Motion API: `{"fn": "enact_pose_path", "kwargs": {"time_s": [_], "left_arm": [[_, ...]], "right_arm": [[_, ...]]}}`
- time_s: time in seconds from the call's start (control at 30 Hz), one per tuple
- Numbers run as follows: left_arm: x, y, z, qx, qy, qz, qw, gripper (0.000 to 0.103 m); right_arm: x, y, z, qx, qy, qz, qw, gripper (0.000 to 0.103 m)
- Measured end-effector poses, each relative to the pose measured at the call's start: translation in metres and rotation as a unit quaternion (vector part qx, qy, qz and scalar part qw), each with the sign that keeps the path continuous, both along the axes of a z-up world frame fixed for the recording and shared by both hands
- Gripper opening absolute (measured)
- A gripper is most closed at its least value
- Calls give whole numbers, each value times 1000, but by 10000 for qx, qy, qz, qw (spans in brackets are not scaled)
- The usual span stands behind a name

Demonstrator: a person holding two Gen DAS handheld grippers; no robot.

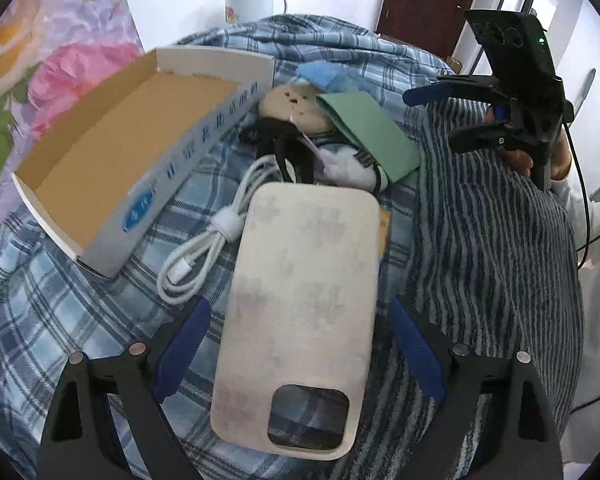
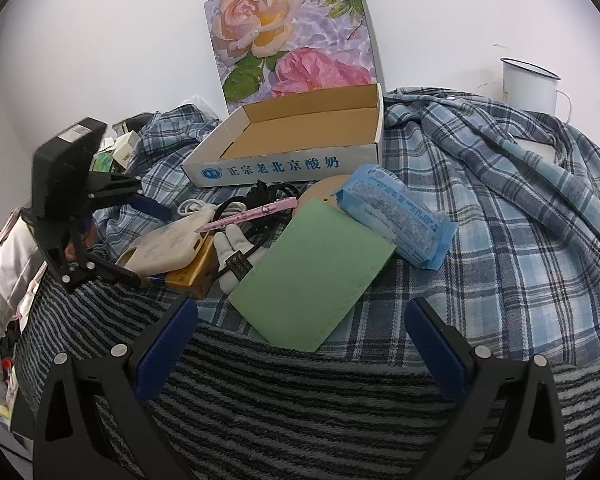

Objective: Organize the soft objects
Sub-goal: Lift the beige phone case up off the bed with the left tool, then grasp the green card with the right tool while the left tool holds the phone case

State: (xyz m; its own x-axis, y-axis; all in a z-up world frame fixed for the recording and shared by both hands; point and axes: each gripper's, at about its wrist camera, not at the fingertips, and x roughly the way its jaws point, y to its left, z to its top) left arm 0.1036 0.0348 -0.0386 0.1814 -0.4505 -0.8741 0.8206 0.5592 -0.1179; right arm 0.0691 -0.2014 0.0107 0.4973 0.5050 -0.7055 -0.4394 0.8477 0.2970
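A cream soft phone case lies on the plaid cloth between my open left gripper's blue fingers; whether they touch it I cannot tell. It also shows in the right wrist view. Beyond it lie a white coiled cable, a white glove, a green pouch and a blue tissue pack. The empty cardboard box stands at the left. My right gripper is open above a striped towel, near the green pouch.
A pink pen and black cords lie on the pile. A gold box sits under the phone case. An enamel mug stands at the back. A flowered box lid leans on the wall.
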Motion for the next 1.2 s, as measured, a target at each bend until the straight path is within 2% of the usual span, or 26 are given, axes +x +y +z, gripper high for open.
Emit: {"fn": "enact_pose_path", "kwargs": {"time_s": [0.13, 0.17, 0.2, 0.3, 0.4, 0.5, 0.73, 0.93, 1.1, 1.2], "left_arm": [[4, 0, -9, -26, 172, -75, 9998, 90], [5, 0, -8, -50, 197, -90, 9998, 88], [6, 2, -6, -136, 254, -83, 9996, 78], [12, 6, -2, -350, 528, -24, 9980, 78], [14, 5, -2, -194, 455, 76, 9987, 77], [12, 8, 8, -381, 418, 67, 9984, 77], [-3, 13, 44, -887, -121, 336, 9954, 77], [-16, 6, 49, -1349, -380, 698, 9877, 77], [-33, 2, 53, -1541, -828, 906, 9804, 77], [-42, 2, 56, -1645, -1107, 1043, 9746, 77]], "right_arm": [[1, 0, 0, 33, 26, 15, 10000, 103], [1, 0, 0, 34, 24, 15, 10000, 103], [1, 0, 0, 34, 21, 16, 10000, 103], [1, 0, 0, 39, 25, 22, 10000, 103], [1, 0, 0, 40, 24, 21, 10000, 103], [1, 0, 0, 37, 21, 25, 10000, 103], [2, -1, 1, 19, 22, 31, 10000, 103], [-2, -1, 6, 120, -120, 109, 9998, 103], [10, 7, -2, -189, 171, 66, 9997, 103], [22, 6, 1, 172, 322, -319, 9988, 103]]}}
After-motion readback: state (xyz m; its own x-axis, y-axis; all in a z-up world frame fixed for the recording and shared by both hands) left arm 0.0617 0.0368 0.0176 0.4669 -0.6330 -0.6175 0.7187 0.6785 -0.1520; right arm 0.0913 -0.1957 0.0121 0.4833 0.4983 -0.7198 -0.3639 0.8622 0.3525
